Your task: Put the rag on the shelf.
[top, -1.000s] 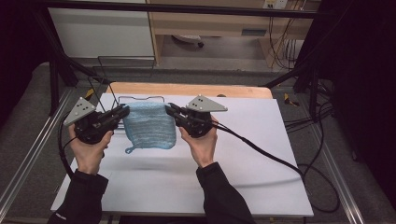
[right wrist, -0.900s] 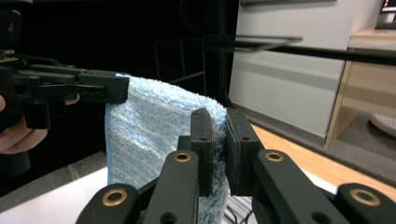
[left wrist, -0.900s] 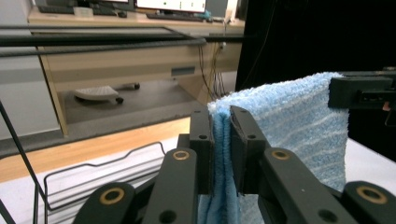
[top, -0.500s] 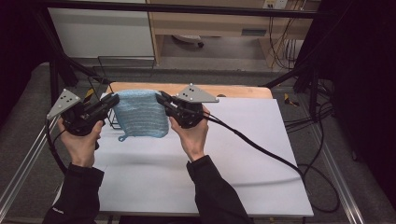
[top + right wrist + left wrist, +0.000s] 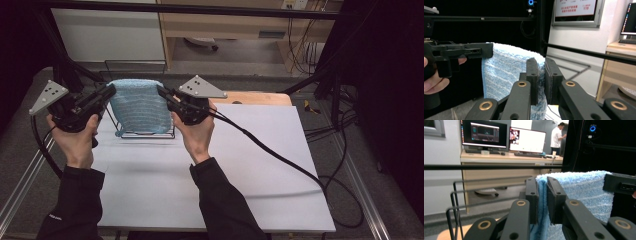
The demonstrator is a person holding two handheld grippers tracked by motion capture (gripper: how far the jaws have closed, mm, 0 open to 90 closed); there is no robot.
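The right gripper [image 5: 541, 82] rises from the bottom edge, its two black jaws clamped on the upper corner of a light blue towel [image 5: 506, 75]. The towel hangs down to the left of the jaws, its top edge running up and left from them. At the far end of that edge the left gripper [image 5: 461, 53] grips the towel's other upper corner, with a hand [image 5: 434, 82] curled below it. Right of the towel a black bar [image 5: 586, 53] slants across, a thin wire rack [image 5: 576, 68] beneath it. A white wall with a framed sign [image 5: 576, 11] stands behind the bar.
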